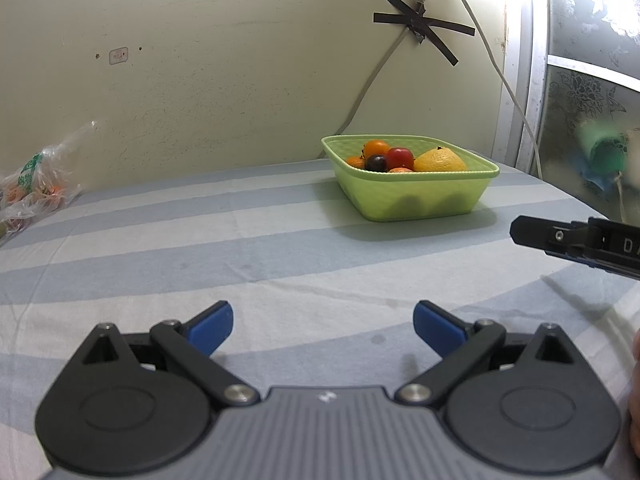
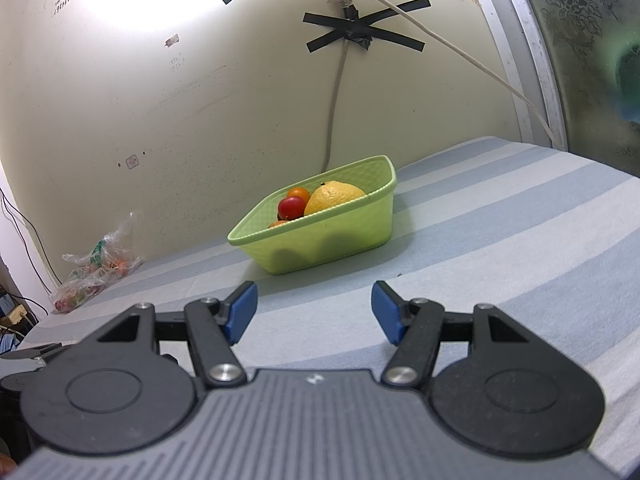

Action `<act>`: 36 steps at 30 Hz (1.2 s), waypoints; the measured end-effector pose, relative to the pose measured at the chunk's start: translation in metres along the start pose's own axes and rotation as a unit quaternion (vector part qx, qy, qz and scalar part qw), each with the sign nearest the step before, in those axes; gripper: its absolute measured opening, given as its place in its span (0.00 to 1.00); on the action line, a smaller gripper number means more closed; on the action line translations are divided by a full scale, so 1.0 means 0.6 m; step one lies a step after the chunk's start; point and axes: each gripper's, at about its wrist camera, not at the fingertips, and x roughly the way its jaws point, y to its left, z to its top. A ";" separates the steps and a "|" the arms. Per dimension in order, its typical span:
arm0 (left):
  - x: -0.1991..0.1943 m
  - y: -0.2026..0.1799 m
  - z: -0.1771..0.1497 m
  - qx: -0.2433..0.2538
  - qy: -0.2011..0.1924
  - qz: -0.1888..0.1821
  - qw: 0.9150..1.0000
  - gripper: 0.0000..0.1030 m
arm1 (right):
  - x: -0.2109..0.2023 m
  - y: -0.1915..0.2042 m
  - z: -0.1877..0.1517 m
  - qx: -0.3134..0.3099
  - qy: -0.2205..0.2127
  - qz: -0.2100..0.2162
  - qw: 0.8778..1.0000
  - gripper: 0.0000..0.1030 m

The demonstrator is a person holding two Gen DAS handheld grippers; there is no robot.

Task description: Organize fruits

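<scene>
- The green basket (image 1: 412, 196) sits on the striped cloth (image 1: 240, 240) near the wall (image 1: 220, 80), its long side running left to right from my left claw's view; from my right claw it turns a corner toward me and its rim tilts up to the right.
- Inside the basket, a big yellow fruit (image 1: 440, 161) lies at the right end with its narrow tip pointing up and back. Left of it sit a red fruit (image 1: 400, 157), a dark one (image 1: 376, 163) and an orange one (image 1: 376, 147), all touching.
- My left claw (image 1: 323, 326) is spread wide and holds nothing — it hangs over bare cloth, well short of the basket.
- My right claw (image 2: 314, 312) is also wide open and empty, nearer the basket, which shows between its fingers.
- Hard to make out: the basket's front wall hides the lower fruit, seen only as dark shapes through the plastic. More orange pieces peek out below the red fruit; I cannot count them.
- From the left view, my right claw's black side (image 1: 576, 246) cuts in to the right of the basket, cropped by the frame.
- A clear bag (image 1: 32, 184) with orange bits lies far left of the basket by the wall — its contents are blurred.
- Open cloth lies in front of the basket and to both sides; behind it, a cable (image 2: 334, 120) hangs down the wall.
</scene>
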 end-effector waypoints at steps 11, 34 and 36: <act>0.002 -0.001 0.000 0.000 0.002 -0.004 1.000 0.97 | 0.000 0.000 0.000 0.000 0.000 0.000 1.000 0.63; 0.000 0.001 -0.001 0.003 -0.001 -0.011 1.000 0.97 | 0.000 0.000 0.000 0.000 0.000 0.001 1.000 0.63; 0.001 0.001 -0.001 0.003 -0.001 -0.011 1.000 0.97 | -0.001 0.001 0.000 0.000 0.000 0.000 1.000 0.63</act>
